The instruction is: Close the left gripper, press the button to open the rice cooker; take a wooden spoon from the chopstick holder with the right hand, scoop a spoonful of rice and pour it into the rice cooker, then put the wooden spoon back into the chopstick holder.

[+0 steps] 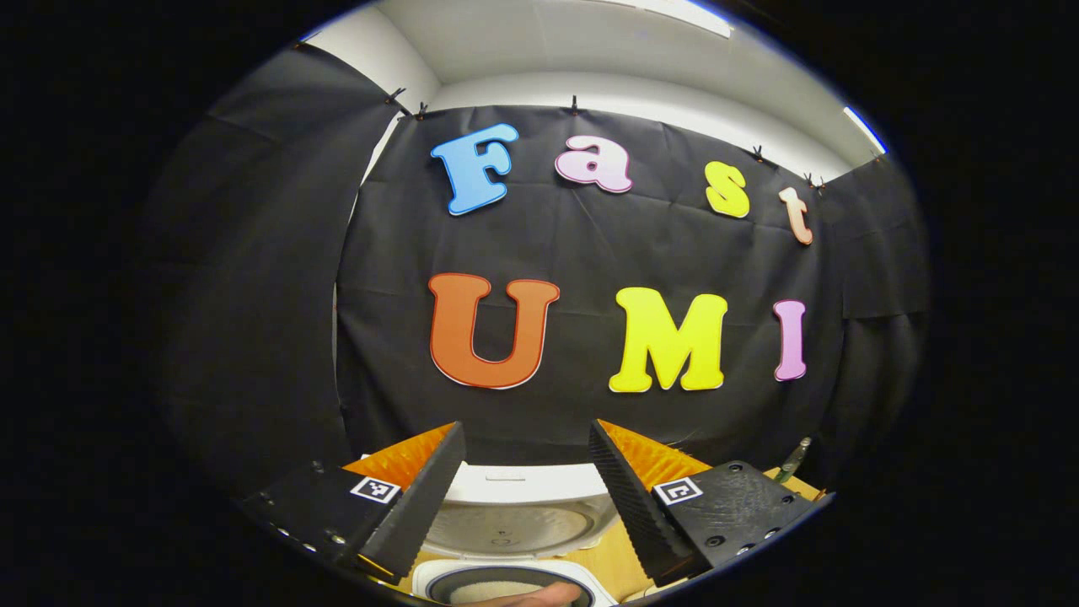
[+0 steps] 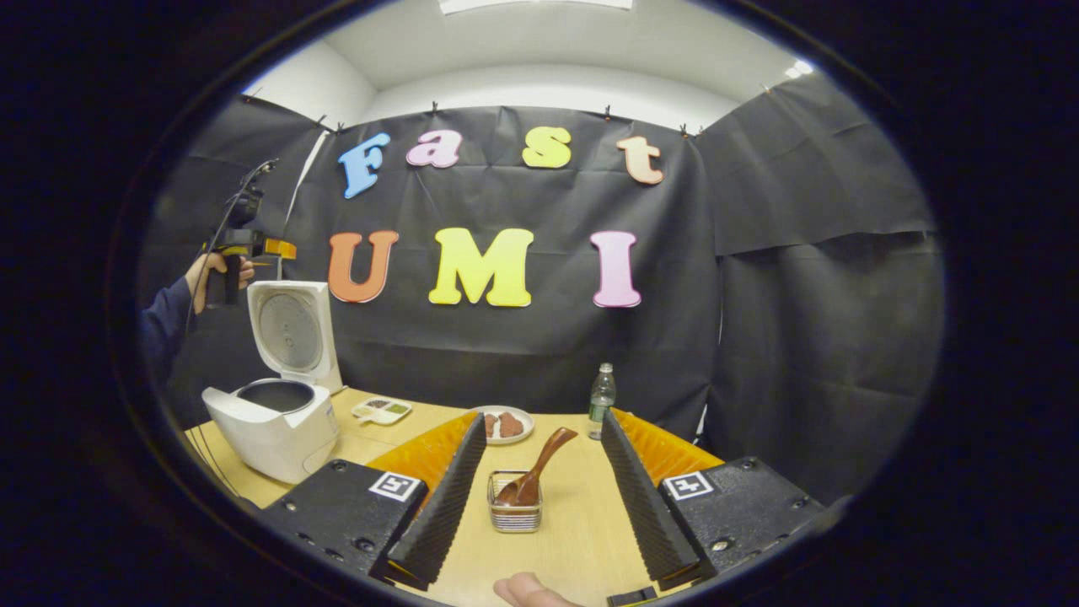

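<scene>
Tongs (image 2: 539, 497) spread; plate (image 2: 506, 424), bottle (image 2: 601, 392) beyond spoon (image 2: 533, 476).

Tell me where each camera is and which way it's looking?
Left gripper view: rides the left tongs, held above the open rice cooker, facing the booth wall; its two fingers show, spread apart.
Right gripper view: rides the right tongs, low over the table, facing the wooden spoon in the chopstick holder; a fingertip shows below, a person's hand with the left tongs far off.
Shared: the rice cooker and wall.
</scene>
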Motion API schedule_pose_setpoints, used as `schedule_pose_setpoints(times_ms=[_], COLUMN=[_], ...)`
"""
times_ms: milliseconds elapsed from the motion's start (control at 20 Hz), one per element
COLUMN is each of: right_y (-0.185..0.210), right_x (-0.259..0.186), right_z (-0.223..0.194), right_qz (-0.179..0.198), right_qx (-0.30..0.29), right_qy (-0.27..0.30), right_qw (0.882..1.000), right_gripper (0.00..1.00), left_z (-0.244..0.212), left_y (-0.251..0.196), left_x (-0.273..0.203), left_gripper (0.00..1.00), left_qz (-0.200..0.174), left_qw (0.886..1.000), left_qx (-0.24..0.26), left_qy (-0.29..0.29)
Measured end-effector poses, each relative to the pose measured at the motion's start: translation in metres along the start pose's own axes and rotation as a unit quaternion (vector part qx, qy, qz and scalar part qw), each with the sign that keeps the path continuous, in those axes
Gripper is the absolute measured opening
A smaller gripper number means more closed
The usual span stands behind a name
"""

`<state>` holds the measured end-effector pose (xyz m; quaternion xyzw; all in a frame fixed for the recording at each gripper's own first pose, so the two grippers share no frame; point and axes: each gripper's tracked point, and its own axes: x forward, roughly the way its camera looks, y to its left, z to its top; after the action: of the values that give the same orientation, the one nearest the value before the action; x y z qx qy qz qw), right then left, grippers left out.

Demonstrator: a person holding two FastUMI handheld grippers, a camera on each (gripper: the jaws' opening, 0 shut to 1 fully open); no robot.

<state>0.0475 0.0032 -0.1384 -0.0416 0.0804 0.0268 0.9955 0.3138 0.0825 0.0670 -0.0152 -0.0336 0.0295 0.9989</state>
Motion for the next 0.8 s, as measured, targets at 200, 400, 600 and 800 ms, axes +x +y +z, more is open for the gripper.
schedule_pose_setpoints(times_ms=[200,400,600,800], right_y=[-0.008,-0.02,-0.019,-0.012], right_x=[-0.012,-0.024,-0.037,-0.047], right_z=[0.002,0.006,0.022,0.012], right_qz=[-0.01,-0.026,-0.028,-0.011], right_qx=[-0.01,-0.02,-0.018,-0.009], right_qy=[-0.004,-0.006,-0.022,-0.007], right_qw=[1.0,0.999,0.999,1.0], right_gripper=[0.89,0.89,0.89,0.9], left_z=[-0.021,-0.059,-0.054,-0.053], left_y=[0.003,0.015,0.02,0.017], left_x=[0.032,0.053,0.041,0.021], left_gripper=[0.94,0.94,0.99,0.99], left_qz=[0.014,0.039,0.048,0.043], left_qw=[1.0,0.995,0.994,0.995], left_qx=[0.005,0.034,0.042,0.04], left_qy=[0.024,0.084,0.088,0.075])
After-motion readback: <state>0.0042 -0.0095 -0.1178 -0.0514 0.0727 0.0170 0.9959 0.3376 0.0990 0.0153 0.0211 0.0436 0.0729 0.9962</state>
